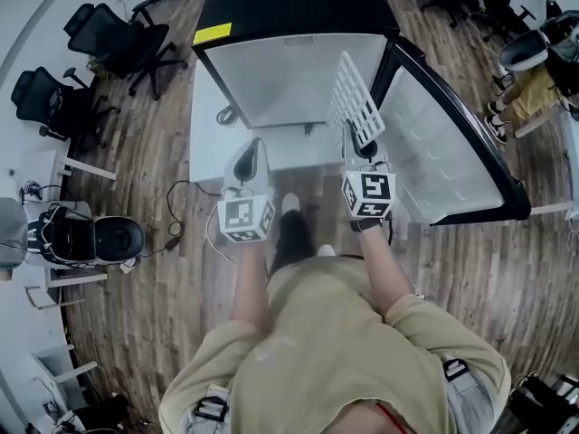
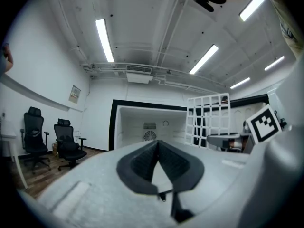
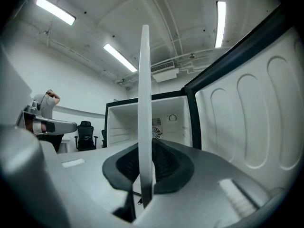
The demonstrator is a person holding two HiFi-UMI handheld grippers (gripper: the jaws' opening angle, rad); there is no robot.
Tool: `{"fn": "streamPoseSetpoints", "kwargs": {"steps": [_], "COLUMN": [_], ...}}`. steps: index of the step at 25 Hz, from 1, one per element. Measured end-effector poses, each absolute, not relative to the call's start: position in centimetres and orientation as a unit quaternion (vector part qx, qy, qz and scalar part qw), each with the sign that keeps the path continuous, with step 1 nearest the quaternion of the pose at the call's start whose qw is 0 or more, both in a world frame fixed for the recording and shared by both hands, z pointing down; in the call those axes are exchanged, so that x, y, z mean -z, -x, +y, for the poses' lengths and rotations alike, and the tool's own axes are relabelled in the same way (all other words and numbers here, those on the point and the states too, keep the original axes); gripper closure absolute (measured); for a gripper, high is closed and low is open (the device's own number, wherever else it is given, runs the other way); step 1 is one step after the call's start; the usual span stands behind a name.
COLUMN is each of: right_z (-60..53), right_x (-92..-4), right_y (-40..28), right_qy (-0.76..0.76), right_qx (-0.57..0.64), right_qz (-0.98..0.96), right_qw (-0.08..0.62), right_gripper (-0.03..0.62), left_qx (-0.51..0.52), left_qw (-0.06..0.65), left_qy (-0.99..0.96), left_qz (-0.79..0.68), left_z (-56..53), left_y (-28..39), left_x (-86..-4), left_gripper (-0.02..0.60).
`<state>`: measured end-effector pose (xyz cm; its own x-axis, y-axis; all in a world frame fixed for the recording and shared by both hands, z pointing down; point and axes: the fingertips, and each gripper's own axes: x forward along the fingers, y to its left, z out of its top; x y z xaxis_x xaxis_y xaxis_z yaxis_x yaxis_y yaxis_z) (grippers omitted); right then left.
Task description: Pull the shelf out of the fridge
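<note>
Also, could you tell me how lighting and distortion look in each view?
Head view: even light, strong fisheye bowing the fridge edges. Left gripper view: ceiling lights glare, dark vignetted corners, left gripper body soft. Right gripper view: shelf, edge-on, blurs near the lens.

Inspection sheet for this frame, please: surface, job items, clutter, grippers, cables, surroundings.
Surface: wood floor; no worktable in use.
Job's things: fridge open, door swung right; white grid shelf outside the cabinet, upright on edge.
Clutter: nothing seen.
Grippers: right gripper shut on the shelf; left gripper shut, empty.
Cables: black cable on the floor left of the fridge.
Surroundings: office chairs at left; seated person at right.
</note>
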<state>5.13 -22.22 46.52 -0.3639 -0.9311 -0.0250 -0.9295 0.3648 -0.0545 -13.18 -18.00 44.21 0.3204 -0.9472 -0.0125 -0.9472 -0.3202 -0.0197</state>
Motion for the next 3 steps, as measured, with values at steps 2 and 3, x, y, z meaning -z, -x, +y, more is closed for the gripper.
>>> {"fn": "streamPoseSetpoints", "kwargs": {"steps": [2,3], "right_z": [-22.48,-22.61], "right_x": [-46.46,-46.42], "right_y": [-4.60,-4.33], "right_qy": [0.558,0.555], "right_qx": [0.015,0.015], "right_qz": [0.829,0.831], "right_qw": [0.027,0.028], "right_gripper": [0.565,0.565], "left_qx": [0.000,0.000], "left_qw": [0.003,-0.002], "left_qy": [0.813,0.813], "left_qz": [0.582,0.582], "left_z": [-18.25,-18.38], "left_y": [13.26,13.28], "left_x": [-44.67,-44.94], "left_gripper": [0.583,0.581]}}
